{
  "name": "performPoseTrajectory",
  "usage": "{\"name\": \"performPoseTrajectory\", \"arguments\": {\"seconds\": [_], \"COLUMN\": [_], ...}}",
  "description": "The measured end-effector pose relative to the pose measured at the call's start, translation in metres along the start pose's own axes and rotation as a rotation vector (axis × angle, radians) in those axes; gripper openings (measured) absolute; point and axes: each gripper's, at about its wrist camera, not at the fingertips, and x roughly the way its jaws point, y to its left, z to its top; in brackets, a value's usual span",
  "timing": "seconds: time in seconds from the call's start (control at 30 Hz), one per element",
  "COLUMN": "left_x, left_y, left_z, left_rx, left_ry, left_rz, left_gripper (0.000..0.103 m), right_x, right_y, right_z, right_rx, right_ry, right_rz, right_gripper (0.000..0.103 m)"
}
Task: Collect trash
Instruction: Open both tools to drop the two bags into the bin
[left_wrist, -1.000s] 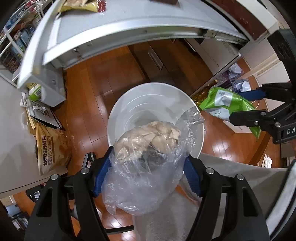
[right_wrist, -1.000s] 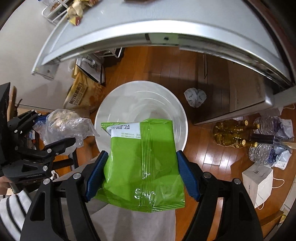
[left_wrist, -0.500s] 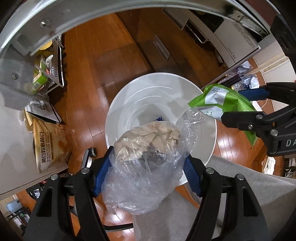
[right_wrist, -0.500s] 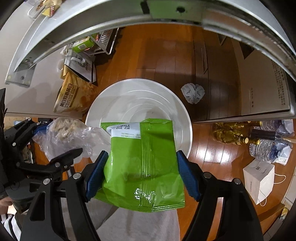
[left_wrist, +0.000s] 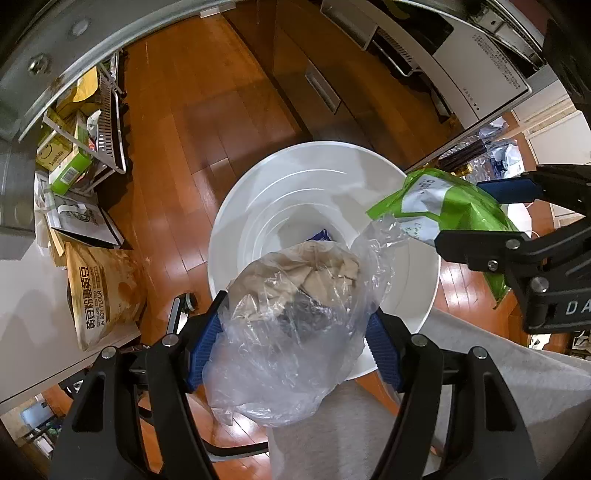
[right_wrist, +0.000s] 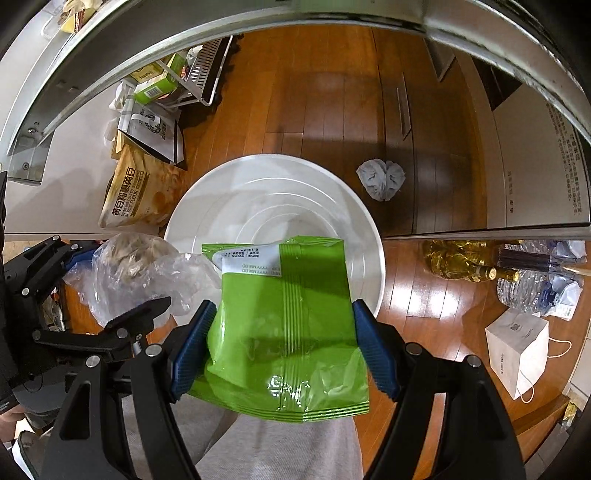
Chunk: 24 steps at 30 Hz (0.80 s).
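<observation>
My left gripper is shut on a clear plastic bag stuffed with crumpled brown paper, held over the near rim of a round white bin on the wooden floor. A bit of blue wrapper lies deep in the bin. My right gripper is shut on a green snack packet, held over the bin's near side. The packet shows at right in the left wrist view, and the clear bag at left in the right wrist view.
A crumpled grey wad lies on the floor right of the bin. A soy flour bag and a wire rack stand left. Bottles and a white paper bag stand right. A metal counter edge arches overhead.
Both grippers have moved down and forward toward the bin, past the counter edge. The bin looks larger and the green packet is closer to the clear bag. Both holds are unchanged.
</observation>
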Motion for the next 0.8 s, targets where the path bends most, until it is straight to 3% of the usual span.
{"name": "performPoseTrajectory", "arguments": {"seconds": [0.2,0.47,0.77,0.8], "left_x": [-0.0056,-0.0036,-0.0019,-0.0014], "left_y": [-0.0001,0.0002,0.0016,0.0024], "left_z": [0.0019,0.0023,0.0022,0.0022], "left_rx": [0.003,0.006,0.007,0.002], "left_ry": [-0.022,-0.011,-0.005,0.000], "left_rz": [-0.009,-0.012,-0.011,-0.018], "left_gripper": [0.092,0.092,0.092,0.099], "right_x": [-0.0013,-0.0035,-0.0044,-0.0033], "right_y": [0.0029,0.0042,0.0074,0.0079], "right_z": [0.0014,0.0039,0.0036,0.0033], "right_rx": [-0.011,-0.022,-0.017,-0.017], "right_ry": [-0.005,-0.015,-0.037,-0.031], "right_rz": [-0.003,-0.011,0.023,0.026], "right_gripper": [0.077,0.080,0.098,0.098]}}
